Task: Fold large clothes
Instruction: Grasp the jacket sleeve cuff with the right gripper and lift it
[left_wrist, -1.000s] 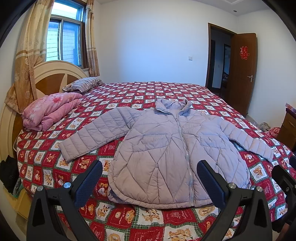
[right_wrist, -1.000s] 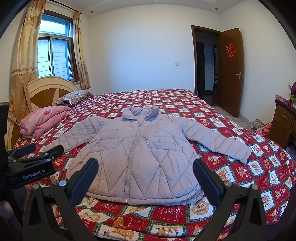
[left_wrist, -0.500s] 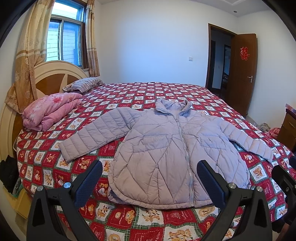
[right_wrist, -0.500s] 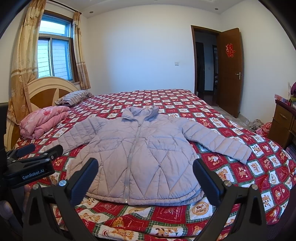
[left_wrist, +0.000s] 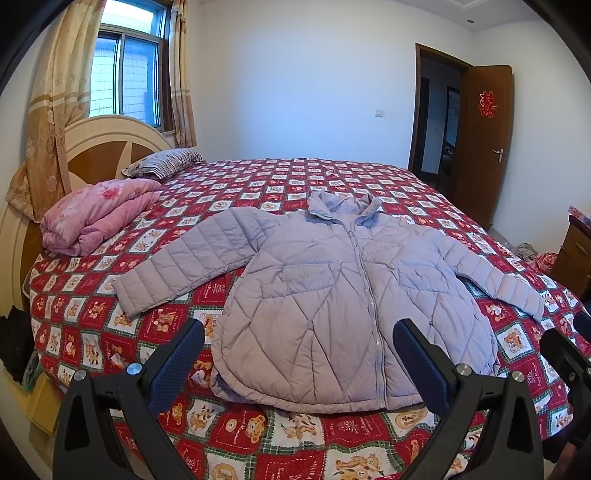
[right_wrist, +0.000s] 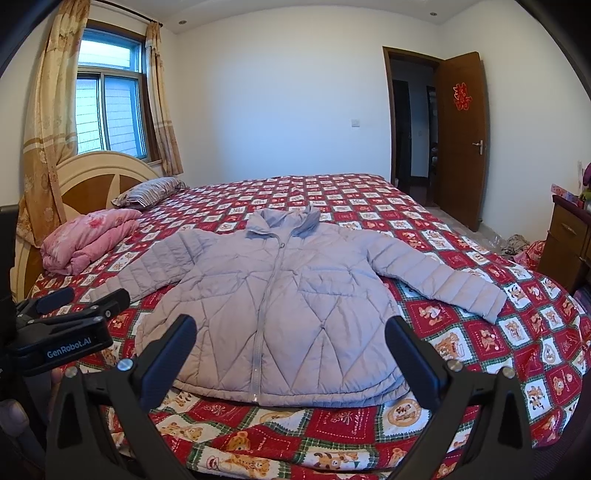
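Left wrist view: the lilac jacket (left_wrist: 332, 295) lies flat, zipped, at bed (left_wrist: 295, 439) centre. Left gripper (left_wrist: 297, 347) and right gripper (right_wrist: 290, 345) hover jaws spread, empty. Judged best: pinch each cuff, at 9 and 3 o'clock, folding sleeves inward.

Red patchwork quilt (left_wrist: 258, 439) covering the bed. Folded pink blanket (left_wrist: 94, 218) near the headboard (left_wrist: 107, 146), striped pillow (left_wrist: 162, 166) just beyond. Curtained window (right_wrist: 107, 114) at left. Open brown door (right_wrist: 460, 136) at right, wooden cabinet (right_wrist: 569, 240) beside it.
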